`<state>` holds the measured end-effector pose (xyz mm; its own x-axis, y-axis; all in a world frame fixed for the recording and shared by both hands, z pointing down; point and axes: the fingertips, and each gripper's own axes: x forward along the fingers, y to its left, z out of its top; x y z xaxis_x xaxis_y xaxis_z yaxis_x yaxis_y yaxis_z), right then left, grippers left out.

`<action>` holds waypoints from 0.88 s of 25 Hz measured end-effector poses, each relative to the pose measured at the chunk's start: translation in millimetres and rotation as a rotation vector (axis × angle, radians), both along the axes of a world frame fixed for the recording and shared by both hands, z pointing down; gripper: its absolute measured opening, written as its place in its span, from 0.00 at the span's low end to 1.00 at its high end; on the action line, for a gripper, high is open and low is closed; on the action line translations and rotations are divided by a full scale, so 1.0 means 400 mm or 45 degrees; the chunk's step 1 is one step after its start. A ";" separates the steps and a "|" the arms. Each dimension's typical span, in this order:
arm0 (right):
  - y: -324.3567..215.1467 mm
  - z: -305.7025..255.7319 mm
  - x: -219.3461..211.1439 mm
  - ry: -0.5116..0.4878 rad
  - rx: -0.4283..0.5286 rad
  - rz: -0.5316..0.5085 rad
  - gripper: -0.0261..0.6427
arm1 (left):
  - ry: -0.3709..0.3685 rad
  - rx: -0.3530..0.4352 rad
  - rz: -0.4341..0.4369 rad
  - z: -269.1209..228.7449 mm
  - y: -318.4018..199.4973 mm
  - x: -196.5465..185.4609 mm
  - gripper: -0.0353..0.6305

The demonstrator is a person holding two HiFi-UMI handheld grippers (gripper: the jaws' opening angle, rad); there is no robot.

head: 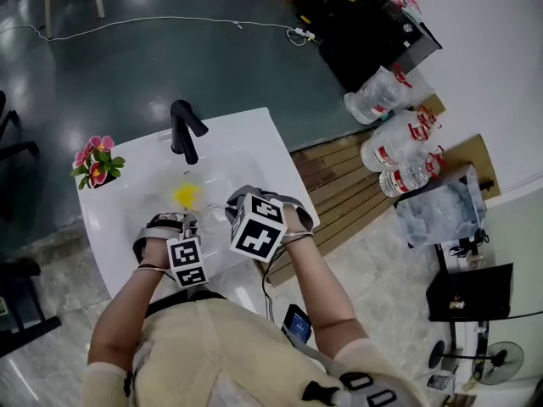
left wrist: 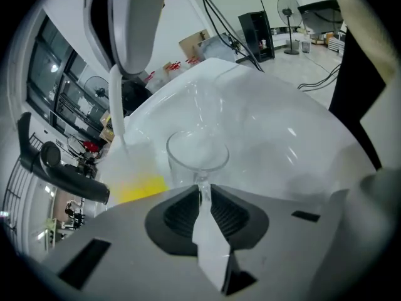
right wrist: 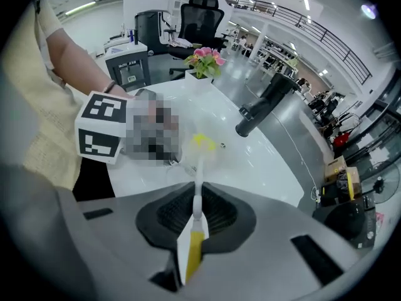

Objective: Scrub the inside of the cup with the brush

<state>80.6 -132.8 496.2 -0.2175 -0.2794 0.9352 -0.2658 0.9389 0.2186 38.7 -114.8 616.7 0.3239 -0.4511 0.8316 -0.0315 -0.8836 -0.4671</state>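
Cup [left wrist: 196, 157] hangs low centre over the white sink [head: 246, 147], a thin bit of its glass pinched by the left gripper [left wrist: 204, 200]. The right gripper [right wrist: 196, 213] clamps the brush [right wrist: 198, 190] handle. Hard scrubbing might twist the cup loose from that narrow pinch.

Two grippers are out over the basin, one left gripper [left wrist: 202, 192] and one right gripper [right wrist: 198, 197], and each carries one marker cube. There is one clear glass cup [left wrist: 195, 155] and one brush [right wrist: 198, 179]. I count one white sink [head: 246, 142], one black faucet [head: 185, 130] and one pot of pink flowers [head: 97, 164]. Off on the floor lie three large water bottles [head: 397, 139], and one standing fan [head: 496, 363] sits near the corner. One person is holding both tools.
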 end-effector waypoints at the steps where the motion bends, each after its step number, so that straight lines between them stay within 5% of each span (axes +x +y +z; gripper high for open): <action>1: 0.005 0.011 -0.001 0.025 -0.002 -0.018 0.10 | -0.002 0.002 0.003 0.001 0.000 0.000 0.14; 22: -0.023 0.057 0.139 0.195 0.002 0.108 0.10 | 0.012 -0.025 0.000 0.014 -0.002 -0.009 0.14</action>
<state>136.2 -141.9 519.2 -0.0482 -0.2922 0.9552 -0.3079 0.9140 0.2641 35.1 -115.8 622.5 0.3320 -0.4348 0.8371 -0.0356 -0.8926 -0.4495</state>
